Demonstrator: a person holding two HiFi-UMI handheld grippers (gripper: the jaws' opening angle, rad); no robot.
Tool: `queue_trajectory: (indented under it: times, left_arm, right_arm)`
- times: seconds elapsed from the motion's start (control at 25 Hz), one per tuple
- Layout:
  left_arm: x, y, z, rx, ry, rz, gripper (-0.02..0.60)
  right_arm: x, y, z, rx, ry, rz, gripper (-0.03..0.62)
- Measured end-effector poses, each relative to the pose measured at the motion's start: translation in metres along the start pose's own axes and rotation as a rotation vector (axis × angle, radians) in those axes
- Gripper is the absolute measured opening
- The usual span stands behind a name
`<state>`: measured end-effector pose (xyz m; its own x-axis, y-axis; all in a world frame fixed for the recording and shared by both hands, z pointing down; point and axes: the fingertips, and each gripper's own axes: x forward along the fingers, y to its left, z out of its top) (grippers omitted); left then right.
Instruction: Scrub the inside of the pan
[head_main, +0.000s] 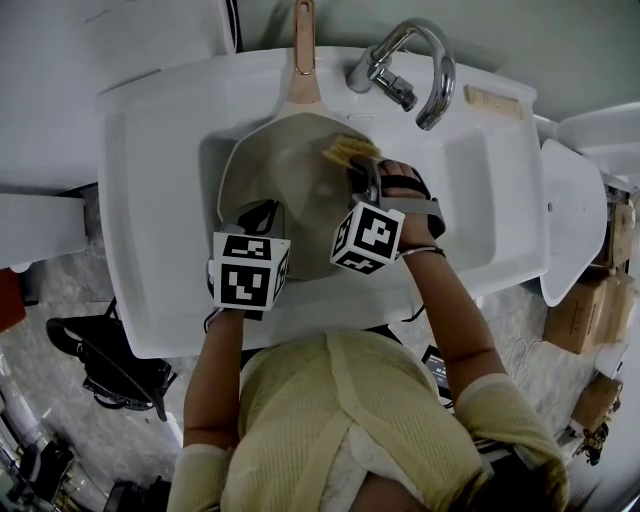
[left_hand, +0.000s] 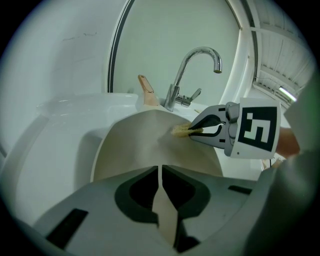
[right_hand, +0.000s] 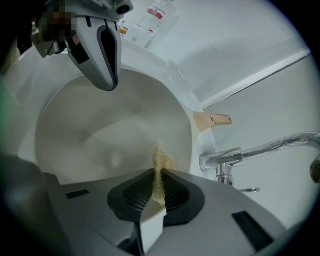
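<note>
Beige round pan (head_main: 290, 190) with a pale wooden handle (head_main: 303, 60) sits tipped up in the white moulded sink (head_main: 160, 200), its handle pointing away from the person towards the curved chrome tap (head_main: 420, 60) and its inside facing up and towards them. From where I stand, the left gripper (head_main: 258, 215) has the near rim: in its own view the jaws are drawn narrow, with the thin beige edge of the pan caught between them. It looks to be steadying the pan at that tilt.

The right gripper (head_main: 362, 175) reaches across to the far side of the pan, and its jaws are pinched tight on a small yellow scrubbing sponge (head_main: 347, 150). The sponge's frayed end sticks out past the jaws and lies against the inner wall, just below the far rim on the tap side.

I'd say the scrubbing step is under way, with the sponge on the surface and the pan braced. I see no water running from the tap, and I can't make out any suds or dirt on the pan.

The next move, to my mind, calls for firm pressure and strokes that carry the sponge down from the rim over the flat bottom and round the other wall, while the left jaws hold hard enough that the pan doesn't slide or spin in the smooth sink
</note>
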<state>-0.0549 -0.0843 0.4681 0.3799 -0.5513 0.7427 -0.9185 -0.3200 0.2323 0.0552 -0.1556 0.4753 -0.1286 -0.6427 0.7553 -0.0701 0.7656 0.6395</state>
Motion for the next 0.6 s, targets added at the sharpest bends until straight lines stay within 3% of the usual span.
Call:
queue_trajectory:
  times: [0.6]
  left_arm:
    - [-0.002,0.002,-0.006,0.021,0.020,0.000,0.076]
  right_arm:
    - [0.000,0.041,-0.025,0.060,0.123,0.111,0.054]
